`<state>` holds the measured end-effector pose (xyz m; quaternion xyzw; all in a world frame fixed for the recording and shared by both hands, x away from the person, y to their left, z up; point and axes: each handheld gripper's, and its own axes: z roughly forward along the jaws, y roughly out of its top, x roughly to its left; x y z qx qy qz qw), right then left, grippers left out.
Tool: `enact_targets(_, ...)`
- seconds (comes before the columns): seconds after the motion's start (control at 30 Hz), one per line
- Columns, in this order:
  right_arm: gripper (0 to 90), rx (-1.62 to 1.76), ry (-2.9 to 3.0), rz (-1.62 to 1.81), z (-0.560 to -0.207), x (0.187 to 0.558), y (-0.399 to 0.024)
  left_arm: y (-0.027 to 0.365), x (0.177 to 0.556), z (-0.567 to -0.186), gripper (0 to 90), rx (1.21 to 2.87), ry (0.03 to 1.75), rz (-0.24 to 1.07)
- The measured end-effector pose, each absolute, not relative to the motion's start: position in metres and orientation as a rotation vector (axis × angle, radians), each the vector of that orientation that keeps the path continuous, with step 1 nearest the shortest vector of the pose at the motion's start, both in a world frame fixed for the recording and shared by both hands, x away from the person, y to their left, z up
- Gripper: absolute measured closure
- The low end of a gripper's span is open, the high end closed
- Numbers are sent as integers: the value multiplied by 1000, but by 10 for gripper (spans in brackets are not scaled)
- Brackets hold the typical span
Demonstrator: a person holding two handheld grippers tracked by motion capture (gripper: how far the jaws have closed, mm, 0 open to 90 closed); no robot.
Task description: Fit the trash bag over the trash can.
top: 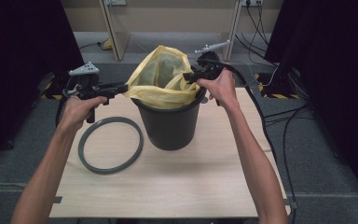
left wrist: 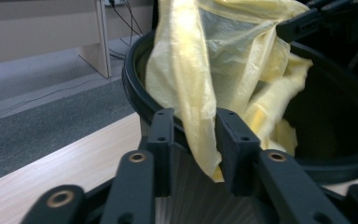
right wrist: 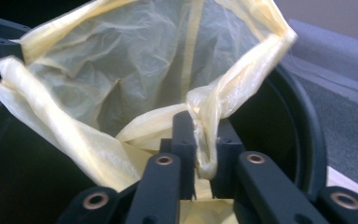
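Note:
A black bucket (top: 170, 126) stands in the middle of the table with a thin yellow bag (top: 161, 79) pulled up out of its mouth. My left gripper (top: 123, 87) is at the bag's left rim. In the left gripper view its jaws (left wrist: 195, 135) stand apart, and a fold of the bag (left wrist: 186, 70) hangs loosely between them over the bucket rim (left wrist: 133, 88). My right gripper (top: 189, 77) is at the bag's right rim. In the right gripper view it (right wrist: 203, 135) is shut on a bunched edge of the bag (right wrist: 121, 70), above the bucket (right wrist: 303, 126).
A grey ring (top: 110, 144) lies flat on the wooden table (top: 177, 186), left of the bucket and under my left forearm. Cables run along the table's right side and over the floor behind it. Dark curtains stand at both sides.

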<state>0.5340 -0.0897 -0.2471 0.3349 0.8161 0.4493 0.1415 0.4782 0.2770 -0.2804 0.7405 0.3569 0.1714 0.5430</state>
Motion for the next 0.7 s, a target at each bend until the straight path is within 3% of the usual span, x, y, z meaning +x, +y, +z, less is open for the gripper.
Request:
enact_targets(0.03, 849, 962, 2345, 1309, -241, 532, -91, 277, 478, -279, 616, 1751, 849, 411)
enact_targets(0.13, 850, 955, 2332, 1317, -235, 530, -94, 275, 476, -273, 577, 1731, 857, 444)
enact_targets(0.33, 850, 939, 2333, 1352, -225, 526, -92, 265, 488, -275, 493, 1751, 892, 324)
enact_targets(0.4, 850, 927, 2332, 1356, -223, 525, -90, 263, 489, -278, 581, 1765, 870, 323)
enact_targets(0.5, 850, 932, 2324, 1335, -219, 527, -94, 260, 485, -279, 823, 1788, 845, 359)
enact_targets(0.57, 851, 958, 2303, 1306, -217, 531, -102, 262, 482, -279, 876, 1806, 833, 384)
enact_targets(0.7, 856, 1030, 2259, 1238, -217, 538, -121, 275, 477, -278, 889, 1813, 822, 394)
